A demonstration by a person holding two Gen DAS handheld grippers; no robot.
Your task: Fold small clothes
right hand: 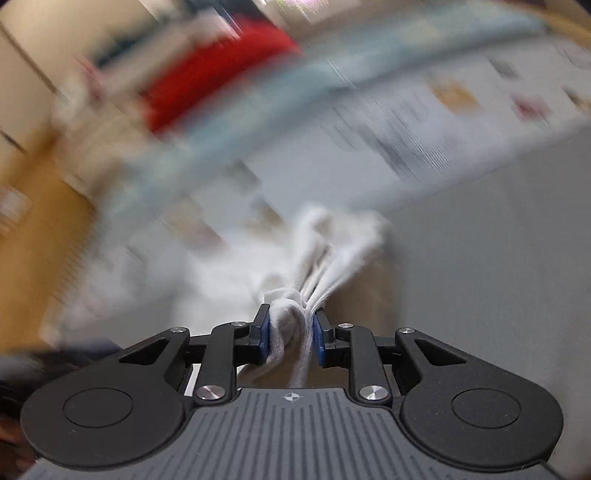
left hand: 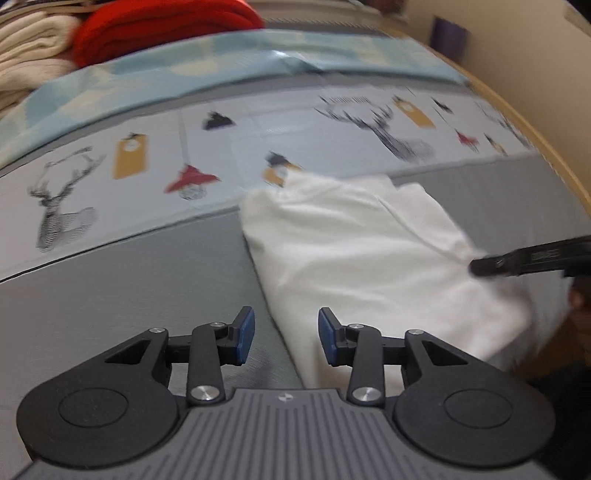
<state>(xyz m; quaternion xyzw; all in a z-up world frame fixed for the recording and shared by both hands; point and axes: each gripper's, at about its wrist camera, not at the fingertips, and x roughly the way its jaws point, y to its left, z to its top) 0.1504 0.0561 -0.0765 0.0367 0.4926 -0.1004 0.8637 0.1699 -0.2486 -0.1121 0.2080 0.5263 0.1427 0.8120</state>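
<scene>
Grey bed surface (left hand: 110, 288) with a deer-printed sheet band (left hand: 229, 147); on it lie a white folded garment (left hand: 354, 251), a pale blue patterned cloth (left hand: 236, 62), a red folded fabric (left hand: 162, 26) and cream knitwear (left hand: 29, 55).

- Your white garment (left hand: 354, 243) lies on plain grey bedding (left hand: 129, 295).
- Beyond the garment runs a pale band (left hand: 221, 147) printed with black stags, mustard tags and red lamps.
- Beyond that: light-blue patterned cloth (left hand: 240, 62), red fabric (left hand: 159, 29), cream knit (left hand: 33, 51).

Even soft light, heavy right-wrist motion blur
</scene>
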